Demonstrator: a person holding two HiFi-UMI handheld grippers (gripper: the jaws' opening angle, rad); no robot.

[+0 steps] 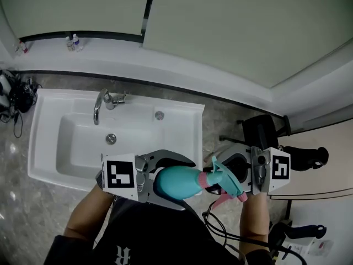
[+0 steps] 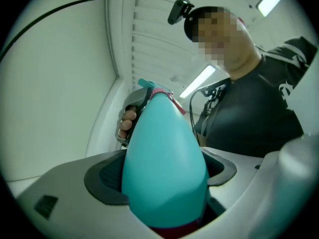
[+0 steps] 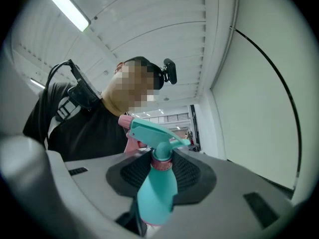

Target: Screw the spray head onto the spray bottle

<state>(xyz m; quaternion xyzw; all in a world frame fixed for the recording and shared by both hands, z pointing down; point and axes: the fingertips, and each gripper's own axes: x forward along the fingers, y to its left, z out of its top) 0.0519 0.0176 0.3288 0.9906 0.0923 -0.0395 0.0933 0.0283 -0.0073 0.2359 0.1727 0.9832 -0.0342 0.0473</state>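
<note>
- Spray bottle (image 1: 174, 182): teal, held in the air on its side. In the head view its base points to 9 o'clock and its neck to 3 o'clock. It hangs just past the near corner of the sink (image 1: 176, 127) and above the person's dark shirt.
- Spray head (image 1: 229, 182): seated on the bottle's neck, with a pink collar (image 1: 204, 180) at the joint. Its teal top lies across the neck, running from 11 o'clock to 5 o'clock. The pink trigger (image 1: 222, 199) is at 6 o'clock of the head.
- Left hand-held gripper (image 1: 185, 184): clamped on the spray bottle's body. In the left gripper view the teal body fills the gap between the dark pads (image 2: 107, 176) and bears on both sides.
- Right hand-held gripper (image 1: 225, 174): jaws at a moderate gap, holding the spray head. In the right gripper view the collar sits between the two pads, the teal top is at 12 o'clock of it, and the body runs down to 6 o'clock.
- Layout: the two grippers face each other along the bottle, the left at 9 o'clock and the right at 3 o'clock (marker cubes outward).
- Sink: white, at 10 o'clock of the bottle. The faucet (image 1: 99, 106) stands at its 12 o'clock rim, and the drain (image 1: 111, 138) is in the basin.
- Left gripper view: beyond the spray head, the fingers of a hand (image 2: 127, 124) curl round a handle.
</note>
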